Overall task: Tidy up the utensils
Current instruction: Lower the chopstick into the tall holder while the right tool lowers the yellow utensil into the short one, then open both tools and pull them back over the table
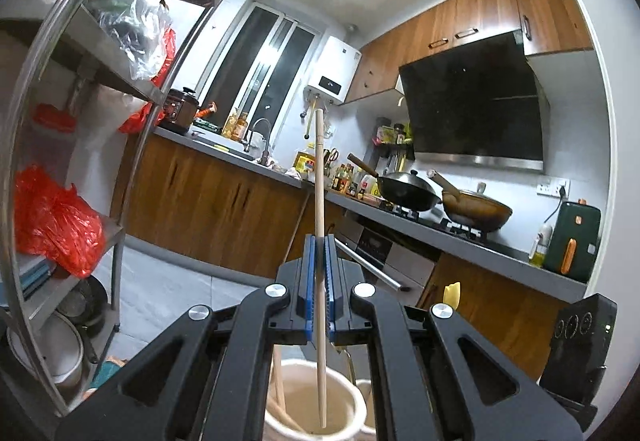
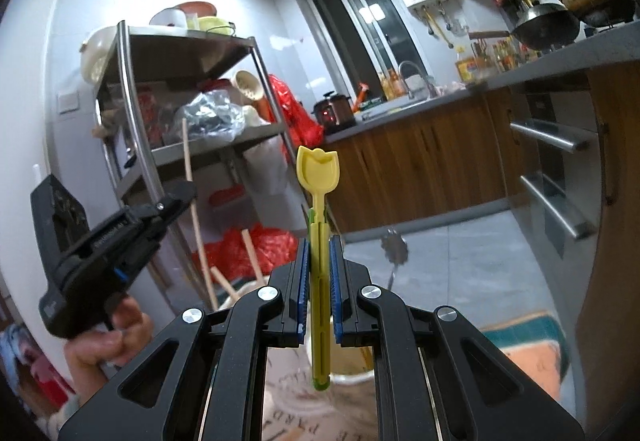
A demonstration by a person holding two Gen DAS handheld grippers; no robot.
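My left gripper [image 1: 319, 241] is shut on a long pale wooden chopstick [image 1: 319, 177] that stands nearly upright; its lower end hangs over a cream ceramic holder [image 1: 352, 393] just below the jaws. Other wooden sticks [image 1: 278, 385] lean inside that holder. My right gripper [image 2: 319, 241] is shut on a yellow plastic spoon [image 2: 318, 169], bowl end up, with a green piece behind its handle. Below it sit cream utensil holders [image 2: 348, 361]. In the right wrist view the left gripper [image 2: 176, 197] appears at the left, held by a hand [image 2: 108, 345], with the chopstick [image 2: 192, 201] in it.
A steel shelf rack [image 2: 256, 81] with bags and bowls stands to the left. A counter [image 1: 460, 241] with woks [image 1: 408, 193], bottles and a sink runs along the right, oven handles [image 2: 548, 137] below it. A metal utensil [image 2: 394, 245] sticks up near the holders.
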